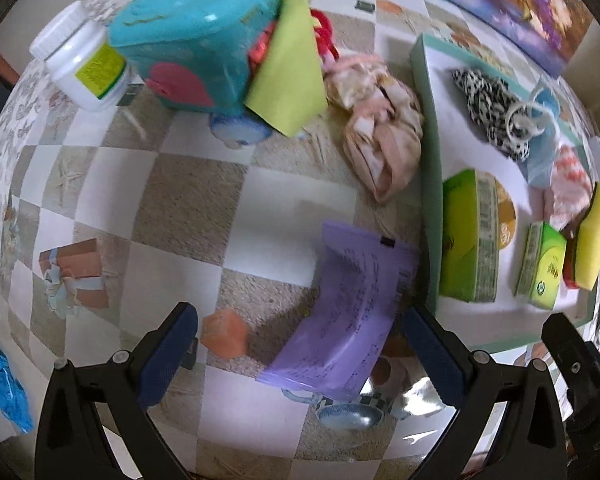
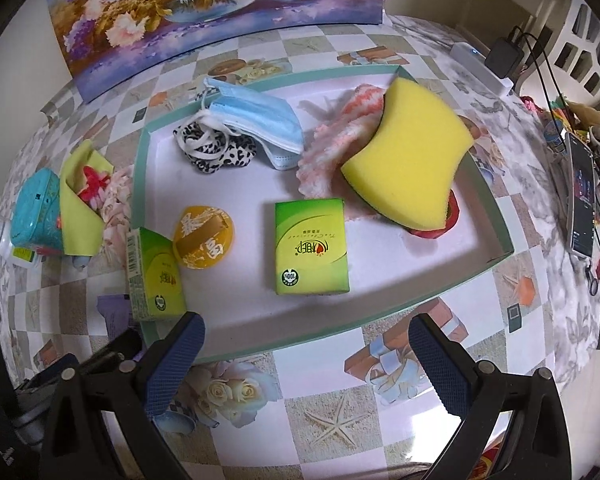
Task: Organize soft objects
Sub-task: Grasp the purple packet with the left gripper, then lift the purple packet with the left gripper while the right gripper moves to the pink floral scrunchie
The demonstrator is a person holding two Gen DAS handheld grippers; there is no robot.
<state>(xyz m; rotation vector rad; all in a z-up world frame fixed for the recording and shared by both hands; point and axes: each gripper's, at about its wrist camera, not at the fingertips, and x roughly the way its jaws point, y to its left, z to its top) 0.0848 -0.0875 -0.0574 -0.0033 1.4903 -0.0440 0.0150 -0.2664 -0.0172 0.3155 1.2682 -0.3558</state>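
Note:
My left gripper (image 1: 300,332) is open just above the checked tablecloth, left of the green-rimmed tray (image 1: 430,184). A purple packet (image 1: 348,304) lies between its fingers, closer to the right one, and is not gripped. Farther ahead, a crumpled pink cloth (image 1: 380,128) rests against the tray's outer wall, with a lime green cloth (image 1: 288,60) draped behind it. My right gripper (image 2: 306,344) is open and empty at the tray's (image 2: 496,216) near edge. Inside lie a yellow sponge (image 2: 412,160), a pink knitted cloth (image 2: 332,152), a blue face mask (image 2: 260,116), a leopard-print cloth (image 2: 220,152) and two green tissue packs (image 2: 310,246).
A teal plastic container (image 1: 192,32) and a white bottle (image 1: 84,56) stand at the far left. A blue scrap (image 1: 4,388) lies near the left edge. An orange round lid (image 2: 202,238) sits in the tray. A phone (image 2: 580,200) and cables crowd the right; a flower painting (image 2: 212,12) leans behind.

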